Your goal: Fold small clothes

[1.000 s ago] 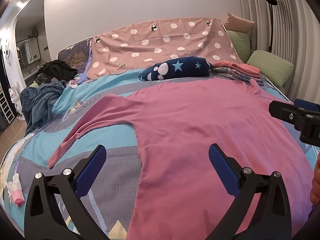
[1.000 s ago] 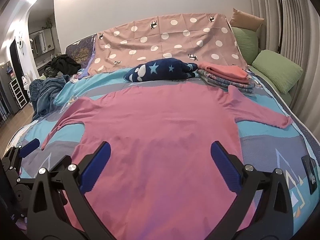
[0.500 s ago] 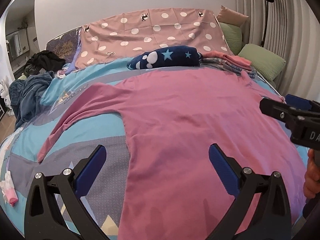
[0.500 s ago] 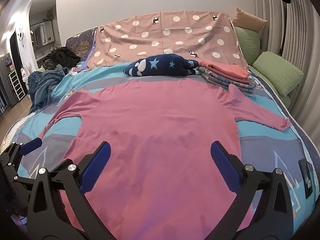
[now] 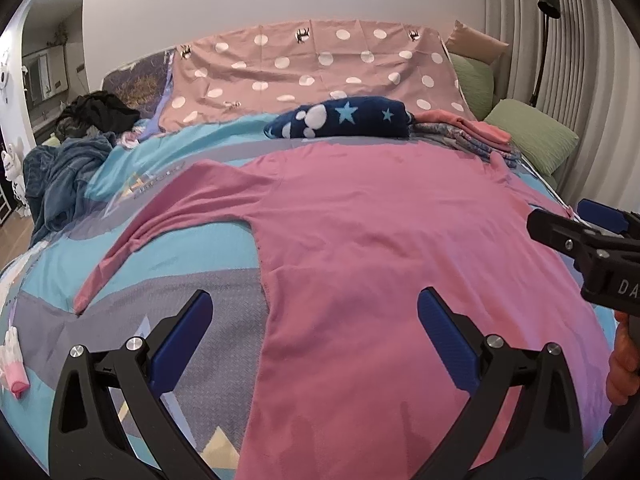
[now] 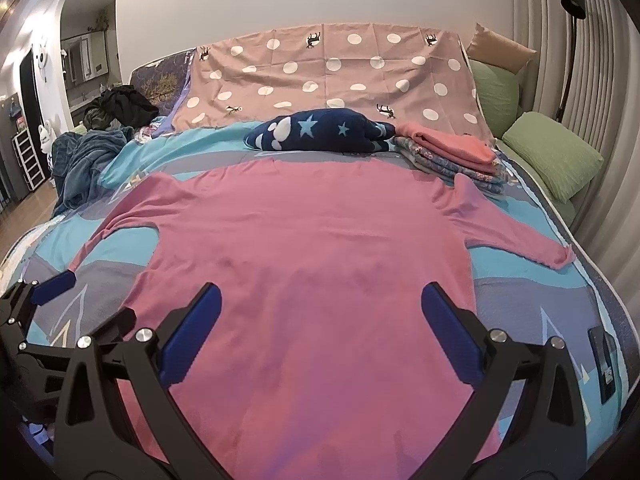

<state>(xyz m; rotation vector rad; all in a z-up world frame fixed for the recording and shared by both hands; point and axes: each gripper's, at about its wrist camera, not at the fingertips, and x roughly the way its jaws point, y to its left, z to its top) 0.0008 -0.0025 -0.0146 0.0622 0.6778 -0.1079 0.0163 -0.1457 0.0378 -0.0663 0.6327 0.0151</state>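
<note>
A pink long-sleeved shirt [image 5: 380, 240] lies flat on the bed, sleeves spread; it also shows in the right wrist view [image 6: 312, 248]. My left gripper [image 5: 314, 324] is open and empty above the shirt's left side edge. My right gripper [image 6: 320, 320] is open and empty above the shirt's lower middle. The right gripper also shows at the right edge of the left wrist view [image 5: 592, 248]. The left gripper shows at the left edge of the right wrist view [image 6: 36, 296].
A navy star-print garment [image 6: 320, 132] and a stack of folded clothes [image 6: 448, 152] lie at the head of the bed. Green pillows [image 6: 552, 156] sit at the right. A blue blanket [image 5: 60, 172] is heaped at the left. A small pink-and-white item [image 5: 14, 364] lies at near left.
Both grippers stay open. The views have shifted slightly; the left gripper has drifted a little to the left and back relative to the shirt.
</note>
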